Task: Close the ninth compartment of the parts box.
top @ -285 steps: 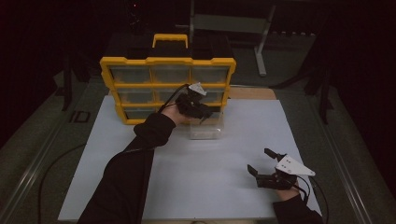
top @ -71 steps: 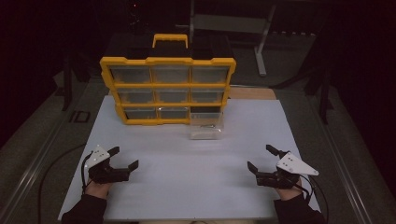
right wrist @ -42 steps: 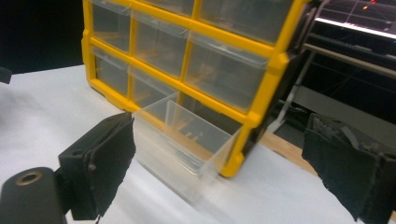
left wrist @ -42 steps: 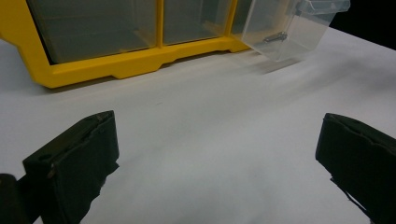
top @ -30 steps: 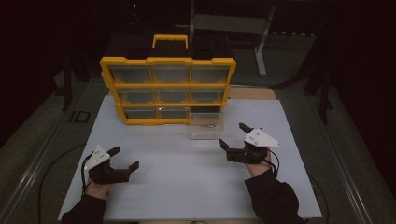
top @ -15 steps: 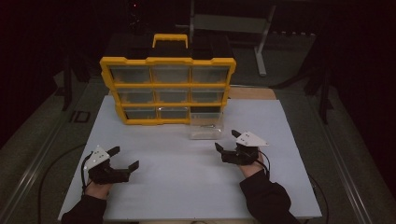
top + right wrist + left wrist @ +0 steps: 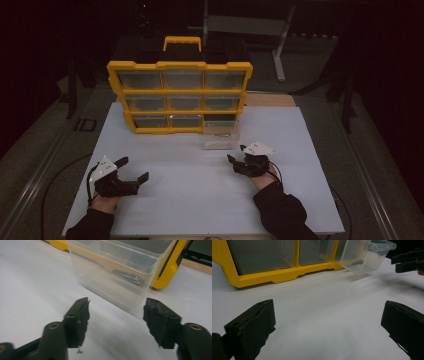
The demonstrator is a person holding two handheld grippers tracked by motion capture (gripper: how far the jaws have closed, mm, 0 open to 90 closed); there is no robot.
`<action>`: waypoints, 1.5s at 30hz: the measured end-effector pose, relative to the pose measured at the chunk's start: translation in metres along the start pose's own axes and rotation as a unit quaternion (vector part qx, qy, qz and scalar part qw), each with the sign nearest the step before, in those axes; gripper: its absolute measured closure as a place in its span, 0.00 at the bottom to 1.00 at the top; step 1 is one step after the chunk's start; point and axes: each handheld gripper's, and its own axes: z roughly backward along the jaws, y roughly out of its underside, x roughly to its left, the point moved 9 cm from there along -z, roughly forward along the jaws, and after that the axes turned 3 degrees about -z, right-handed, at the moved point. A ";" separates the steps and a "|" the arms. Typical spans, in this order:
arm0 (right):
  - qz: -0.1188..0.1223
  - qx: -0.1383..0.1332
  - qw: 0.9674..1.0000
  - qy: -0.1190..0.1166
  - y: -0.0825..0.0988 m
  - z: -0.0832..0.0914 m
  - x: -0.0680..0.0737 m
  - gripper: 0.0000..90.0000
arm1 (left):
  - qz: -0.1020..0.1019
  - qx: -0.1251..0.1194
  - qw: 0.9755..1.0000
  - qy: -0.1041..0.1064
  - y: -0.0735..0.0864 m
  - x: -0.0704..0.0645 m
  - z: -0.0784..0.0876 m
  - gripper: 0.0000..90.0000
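A yellow organizer (image 7: 180, 97) with clear drawers stands at the back of the white table. One clear drawer (image 7: 220, 137) is out of it and rests on the table in front of its lower right corner, with a small metal screw (image 7: 130, 277) inside. My right gripper (image 7: 237, 153) sits low just in front of this drawer (image 7: 115, 272). Its jaws have just been closing but are open, with nothing between them (image 7: 117, 315). My left gripper (image 7: 135, 168) rests open near the front left of the table, over bare table top (image 7: 328, 322).
The white table top (image 7: 200, 190) spreads between the two hands. In the left gripper view the organizer's yellow base (image 7: 274, 277) is at the upper left, and the right gripper's jaws (image 7: 409, 261) are beside the drawer (image 7: 364, 257). Dark floor and a metal stand surround the table.
My right gripper moved from the front right of the table forward and left to the clear drawer, sank lower, and its jaws narrowed. My left hand came back from the organizer earlier and now stays still.
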 end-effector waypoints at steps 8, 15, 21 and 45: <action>-0.003 0.006 1.000 0.024 0.001 -0.006 -0.003 0.62 | 0.000 0.001 1.000 0.000 0.001 0.000 0.000 0.00; 0.002 0.010 0.999 0.035 0.001 -0.010 -0.003 0.78 | 0.000 0.000 1.000 0.000 0.000 0.000 0.000 0.00; 0.003 0.013 0.999 0.040 -0.001 -0.013 -0.003 0.87 | 0.002 -0.001 1.000 -0.001 0.000 0.001 0.001 0.00; 0.016 0.020 0.999 0.030 -0.009 -0.028 0.000 1.00 | 0.001 -0.001 1.000 0.000 0.000 0.001 0.001 0.00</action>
